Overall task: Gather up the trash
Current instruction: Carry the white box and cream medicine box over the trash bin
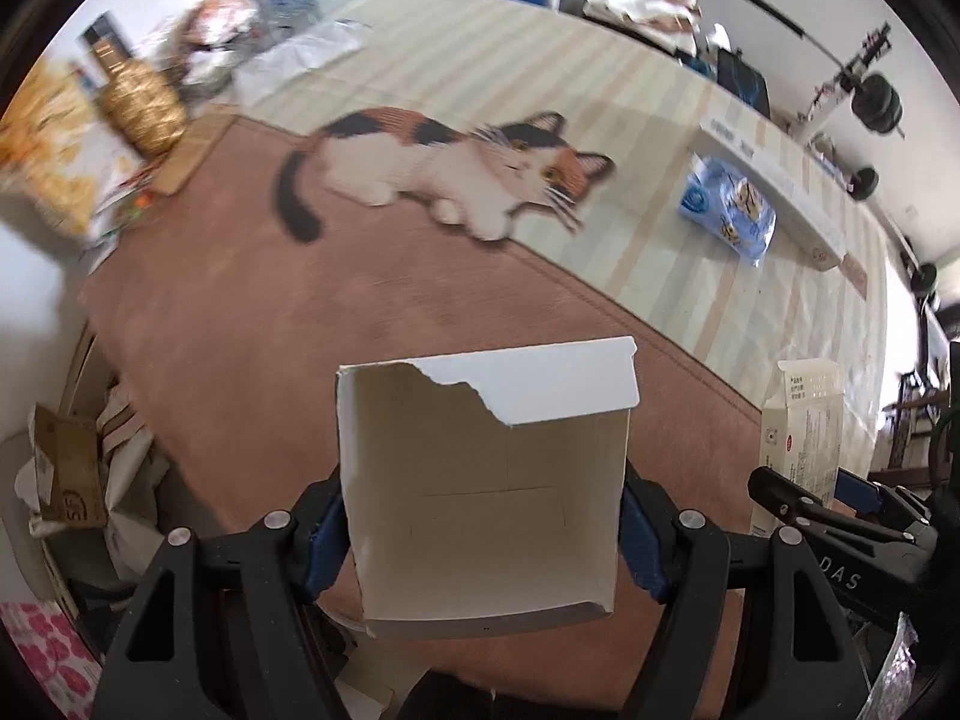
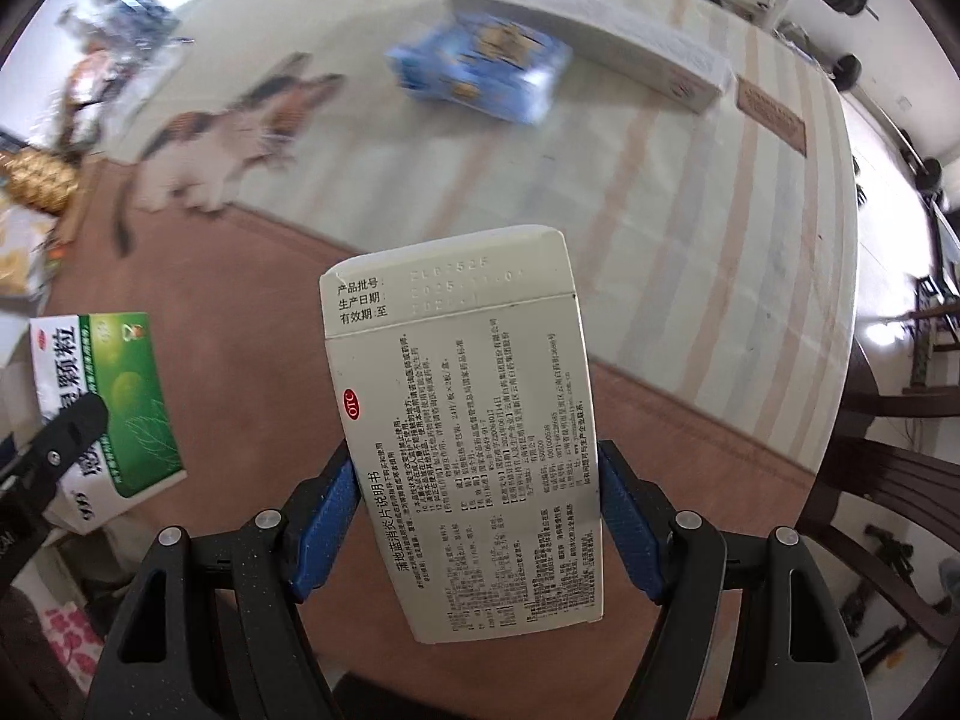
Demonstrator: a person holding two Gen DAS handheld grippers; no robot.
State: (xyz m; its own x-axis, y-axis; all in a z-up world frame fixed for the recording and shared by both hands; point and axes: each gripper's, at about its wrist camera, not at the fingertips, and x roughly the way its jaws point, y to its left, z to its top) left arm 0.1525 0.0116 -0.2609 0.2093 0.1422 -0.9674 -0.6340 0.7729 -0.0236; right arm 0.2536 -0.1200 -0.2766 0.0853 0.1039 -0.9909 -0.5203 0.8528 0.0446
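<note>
My left gripper (image 1: pixel 483 531) is shut on an open torn carton (image 1: pixel 480 480), white outside and grey inside; in the right wrist view it shows as a green and white medicine box (image 2: pixel 114 402) at the left. My right gripper (image 2: pixel 480 516) is shut on a white medicine box (image 2: pixel 474 420) with black print and a red OTC mark; it also shows at the right of the left wrist view (image 1: pixel 801 438). Both are held above the table's brown mat (image 1: pixel 270 330). A blue snack packet (image 1: pixel 726 210) lies on the striped cloth.
The cloth has a cat picture (image 1: pixel 450 174). A long white box (image 1: pixel 774 192) lies behind the blue packet. Bottles, a gold woven object (image 1: pixel 144 102) and packets crowd the far left. A bin with cardboard (image 1: pixel 66 480) sits below the table's left edge. A dark chair (image 2: pixel 888 480) stands right.
</note>
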